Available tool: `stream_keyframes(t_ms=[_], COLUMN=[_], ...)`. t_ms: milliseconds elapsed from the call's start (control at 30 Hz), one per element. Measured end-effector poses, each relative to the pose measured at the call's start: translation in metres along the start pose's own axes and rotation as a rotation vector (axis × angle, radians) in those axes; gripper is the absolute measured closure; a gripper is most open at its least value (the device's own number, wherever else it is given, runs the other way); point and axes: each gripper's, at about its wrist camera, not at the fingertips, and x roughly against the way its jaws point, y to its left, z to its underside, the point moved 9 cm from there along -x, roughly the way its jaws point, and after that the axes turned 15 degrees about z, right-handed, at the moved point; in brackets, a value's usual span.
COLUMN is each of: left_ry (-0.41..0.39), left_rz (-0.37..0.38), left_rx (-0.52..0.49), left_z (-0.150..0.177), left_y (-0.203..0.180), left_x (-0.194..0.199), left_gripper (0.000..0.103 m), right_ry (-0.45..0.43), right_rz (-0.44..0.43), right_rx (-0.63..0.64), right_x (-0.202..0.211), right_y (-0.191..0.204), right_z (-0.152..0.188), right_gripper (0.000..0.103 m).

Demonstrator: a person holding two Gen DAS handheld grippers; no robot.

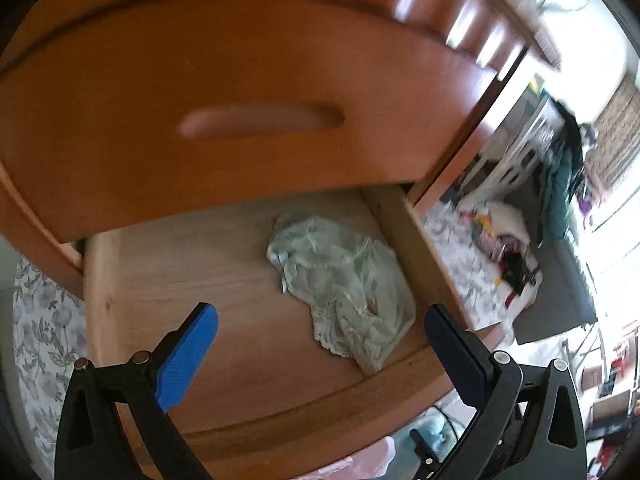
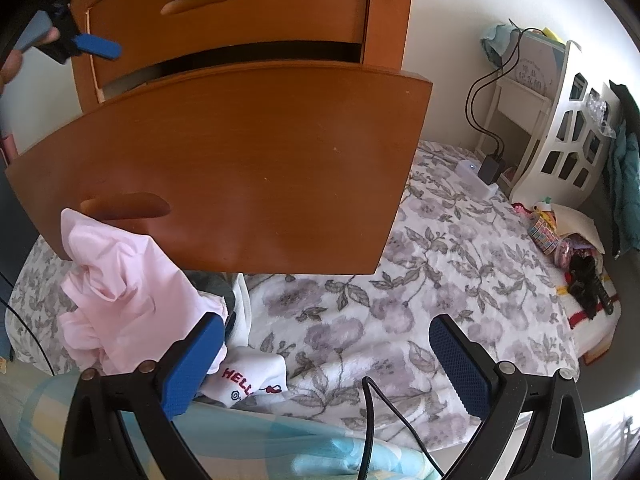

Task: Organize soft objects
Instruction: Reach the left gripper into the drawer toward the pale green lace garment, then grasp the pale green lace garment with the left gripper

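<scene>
Drawer [image 1: 248,300] of an orange-brown wooden chest, pulled out and seen from above in the left wrist view; its pale wooden floor was bare except for one crumpled pale-green lace garment [image 1: 344,288], which lay toward the right side of the drawer, close to the right wall and reaching nearly to the front edge. Left claw [image 1: 320,356] hung over the front part of the drawer with its blue pads spread wide and nothing between them; the garment lay below the gap, apart from both pads. The closed drawer front [image 1: 240,120] above, with its recessed oval handle, appeared blurred.

In the right wrist view the right claw [image 2: 328,364] was likewise spread wide and empty, poised over a bed with a floral blanket [image 2: 400,300]. Beside its left pad lay a heap of soft items: a crumpled pink garment [image 2: 128,292], resting against the front of the open drawer, and a white piece with red lettering [image 2: 248,376], just below and partly behind the pad. A black cable [image 2: 372,432] crossed the foreground between the pads. At the upper left the left claw appeared again, held in a hand [image 2: 12,64], in front of the chest
</scene>
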Motion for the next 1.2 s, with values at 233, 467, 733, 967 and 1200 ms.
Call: stream_keyframes(t_ms=[233, 467, 733, 967, 1200], left_ry=[0.206, 0.362, 0.455, 0.501, 0.506], left_rz=[-0.097, -0.13, -0.157, -0.186, -0.215], left_rx=[-0.016, -0.013, 0.018, 0.044, 0.013], left_z=[0.004, 0.009, 0.017, 0.023, 0.024], left_y=[-0.004, -0.01, -0.005, 0.003, 0.006], left_x=[-0.053, -0.104, -0.139, -0.152, -0.148], left_gripper=[0.007, 0.007, 0.014, 0.032, 0.058], right_ry=[0.014, 0.026, 0.042, 0.045, 0.048], right_rz=[-0.016, -0.033, -0.051, -0.055, -0.057], right_rx=[-0.008, -0.018, -0.031, -0.037, -0.04], right_x=[-0.003, -0.006, -0.01, -0.01, -0.01], right_y=[-0.001, -0.001, -0.002, -0.003, -0.002], right_z=[0.001, 0.001, 0.002, 0.002, 0.003], right_gripper=[0.0, 0.0, 0.0, 0.0, 0.0])
